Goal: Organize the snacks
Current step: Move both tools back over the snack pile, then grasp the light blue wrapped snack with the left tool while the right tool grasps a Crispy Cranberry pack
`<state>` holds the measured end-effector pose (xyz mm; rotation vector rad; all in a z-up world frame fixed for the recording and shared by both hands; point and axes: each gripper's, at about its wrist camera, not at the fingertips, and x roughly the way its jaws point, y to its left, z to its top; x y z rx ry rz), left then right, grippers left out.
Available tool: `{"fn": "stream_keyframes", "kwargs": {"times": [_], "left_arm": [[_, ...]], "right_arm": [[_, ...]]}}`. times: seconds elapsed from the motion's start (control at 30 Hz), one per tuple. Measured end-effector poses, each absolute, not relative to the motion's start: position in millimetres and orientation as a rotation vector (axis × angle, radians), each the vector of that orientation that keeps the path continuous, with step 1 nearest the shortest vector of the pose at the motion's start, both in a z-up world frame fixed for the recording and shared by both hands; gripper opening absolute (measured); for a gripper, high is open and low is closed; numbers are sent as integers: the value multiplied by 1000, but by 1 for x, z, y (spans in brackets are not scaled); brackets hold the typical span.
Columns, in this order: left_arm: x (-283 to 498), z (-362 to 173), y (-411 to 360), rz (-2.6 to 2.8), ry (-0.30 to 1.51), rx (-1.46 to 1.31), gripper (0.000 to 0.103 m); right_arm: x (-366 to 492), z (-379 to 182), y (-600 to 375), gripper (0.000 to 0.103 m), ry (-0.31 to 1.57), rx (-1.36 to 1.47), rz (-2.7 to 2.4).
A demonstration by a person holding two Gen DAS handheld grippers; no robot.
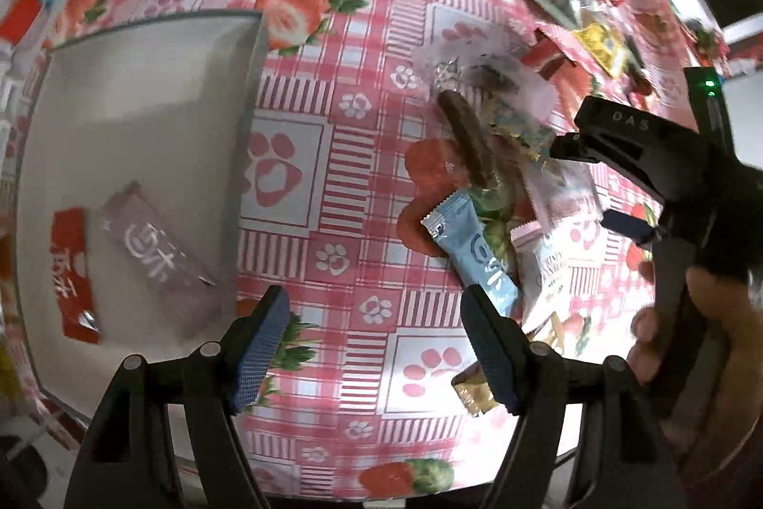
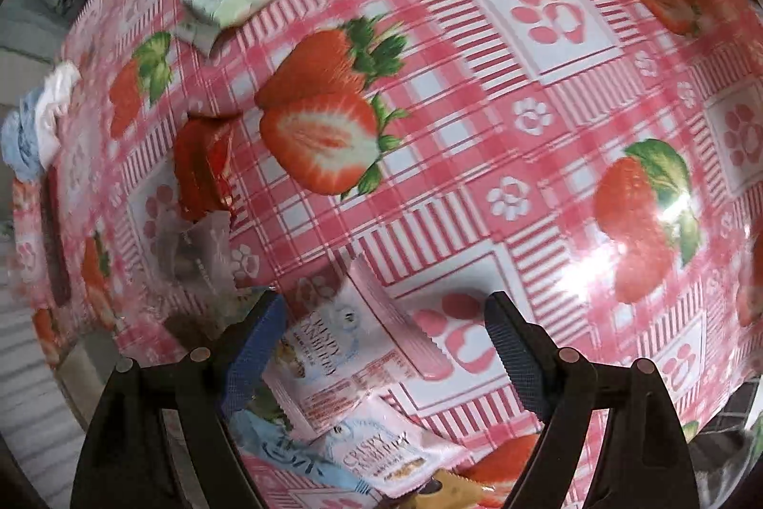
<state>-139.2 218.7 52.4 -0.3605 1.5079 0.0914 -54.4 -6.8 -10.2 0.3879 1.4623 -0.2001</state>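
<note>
Several snack packets [image 1: 496,232] lie heaped on the tablecloth [image 1: 362,156], right of the gray tray [image 1: 143,79]. Right gripper [image 2: 386,347], jaws apart and empty, straddles a pink-edged packet [image 2: 343,347]. Close squarely on one packet only. Left gripper [image 1: 376,342] hangs spread, empty.

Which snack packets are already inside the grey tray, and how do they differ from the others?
Two: the red packet and the translucent grey packet partly over it. Both lie in the grey tray; the others lie on the tablecloth.
</note>
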Motion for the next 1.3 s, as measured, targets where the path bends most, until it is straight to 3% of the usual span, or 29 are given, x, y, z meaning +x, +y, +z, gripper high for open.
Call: {"fn": "stream_keyframes", "kwargs": {"times": [0.03, 0.27, 0.73, 1.3], "left_arm": [[-138, 49, 217, 104, 1514, -368, 77], [-132, 40, 200, 131, 1526, -341, 78], [-116, 9, 162, 150, 1576, -296, 77], [-112, 0, 132, 211, 1580, -204, 87]], "right_arm": [[-53, -12, 0, 92, 1461, 347, -189], [-76, -24, 5, 92, 1498, 88, -112], [-111, -5, -38, 92, 1429, -57, 79], [-48, -30, 36, 94, 1473, -323, 325]]}}
